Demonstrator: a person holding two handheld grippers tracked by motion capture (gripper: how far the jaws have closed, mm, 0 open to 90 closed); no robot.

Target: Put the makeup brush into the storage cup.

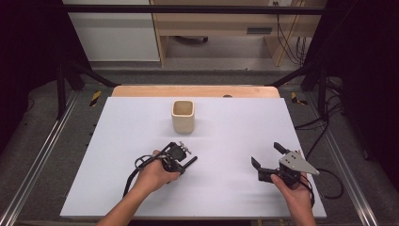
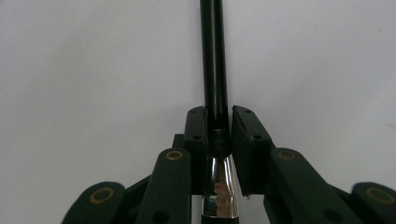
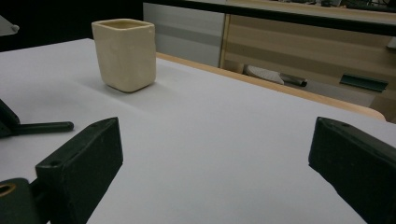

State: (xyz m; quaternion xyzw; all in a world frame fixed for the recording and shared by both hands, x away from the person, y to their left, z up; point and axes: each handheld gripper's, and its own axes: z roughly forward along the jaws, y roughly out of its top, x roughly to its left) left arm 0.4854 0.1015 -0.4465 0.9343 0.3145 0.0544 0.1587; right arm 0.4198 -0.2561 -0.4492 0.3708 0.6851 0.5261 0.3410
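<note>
I'm seeing the left gripper point(image 1: 181, 162) clenching on a slim black brush with a chrome metal ferrule point(image 2: 215, 98), gripping it right at the ferrule, low over the white table board point(image 1: 117, 141) near-left of centre. The right gripper point(image 1: 267, 160) is hanging released, jaws spread wide, at near right. The cream square ceramic cup point(image 1: 182, 116) is standing upright and looks empty, far of centre. I'm judging pickup done; carrying the brush over and dropping it in the cup is still pending

A cream square cup point(image 1: 182, 116) stands upright on the white table point(image 1: 117, 141). Nearer the person, the left gripper point(image 1: 175, 159) grips a black rod point(image 1: 188, 163); the right gripper point(image 1: 267, 157) gapes, well apart.
</note>
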